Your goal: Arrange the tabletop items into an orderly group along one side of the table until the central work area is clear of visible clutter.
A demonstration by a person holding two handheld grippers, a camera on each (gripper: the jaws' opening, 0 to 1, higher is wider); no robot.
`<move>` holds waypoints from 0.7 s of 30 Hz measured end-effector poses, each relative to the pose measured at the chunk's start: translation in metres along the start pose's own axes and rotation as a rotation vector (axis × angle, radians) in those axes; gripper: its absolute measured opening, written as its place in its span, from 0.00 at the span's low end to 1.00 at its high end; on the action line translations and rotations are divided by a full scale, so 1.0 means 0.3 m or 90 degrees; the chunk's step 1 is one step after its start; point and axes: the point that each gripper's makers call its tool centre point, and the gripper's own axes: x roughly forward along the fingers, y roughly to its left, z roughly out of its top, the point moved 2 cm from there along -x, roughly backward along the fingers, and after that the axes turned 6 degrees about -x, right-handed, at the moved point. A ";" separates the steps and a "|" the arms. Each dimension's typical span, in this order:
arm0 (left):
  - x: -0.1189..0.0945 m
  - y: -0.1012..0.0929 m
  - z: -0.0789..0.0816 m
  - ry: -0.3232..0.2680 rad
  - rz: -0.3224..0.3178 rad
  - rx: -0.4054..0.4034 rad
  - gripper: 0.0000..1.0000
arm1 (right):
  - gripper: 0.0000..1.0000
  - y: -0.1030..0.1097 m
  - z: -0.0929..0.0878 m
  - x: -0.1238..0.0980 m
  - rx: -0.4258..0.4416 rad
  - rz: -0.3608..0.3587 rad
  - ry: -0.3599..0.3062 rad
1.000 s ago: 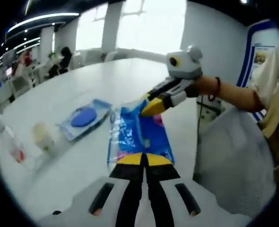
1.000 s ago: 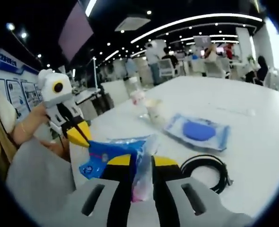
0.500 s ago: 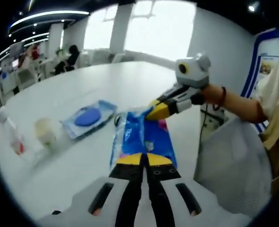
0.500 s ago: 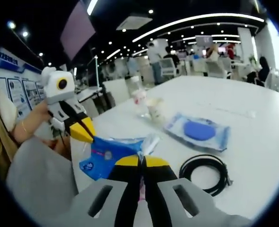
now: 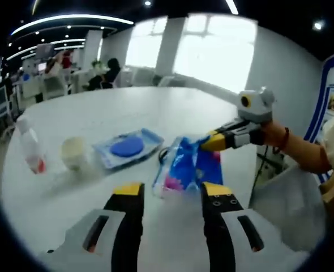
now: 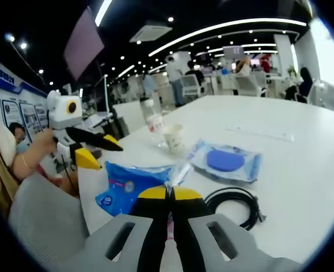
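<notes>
Holding: the right gripper [image 6: 168, 195] has its jaws pressed together on the crimped end of the blue tissue pack [image 6: 128, 184], which hangs lifted near the table's [image 6: 303, 170] close edge
Left gripper: the left gripper [image 5: 170, 195] stands with jaws wide apart and nothing between them; the pack [image 5: 187, 167] lies just ahead of its tips, and in the right gripper view this gripper [image 6: 96, 150] sits beside the pack's far end, apart from it
Pack feel: soft film wrap, light, likely to sag and swing when pinched at one end only; the plastic looks slick, so the flat sealed seam is the surest hold, and a second pinch on the opposite seam would steady it
Other items: a wet-wipes packet with a round blue lid [image 6: 226, 161], a coiled black cable [image 6: 235, 204], a small paper cup [image 6: 174, 137] and a clear bottle [image 6: 154, 122] sit spread over the middle
Cable feel: springy, apt to uncoil; best taken across the whole loop
Cup and bottle: light, easily tipped; grip low on the body
Progress: judged early, the centre is cluttered
</notes>
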 end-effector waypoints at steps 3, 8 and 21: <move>-0.003 0.019 0.009 -0.012 0.021 -0.008 0.62 | 0.01 -0.024 0.004 -0.013 0.006 -0.015 -0.005; -0.012 0.065 0.025 -0.036 0.074 -0.009 0.88 | 0.01 -0.060 0.012 -0.037 0.020 -0.040 -0.012; -0.035 0.119 0.047 -0.063 0.135 0.011 0.99 | 0.01 -0.141 0.062 -0.092 0.014 -0.101 -0.026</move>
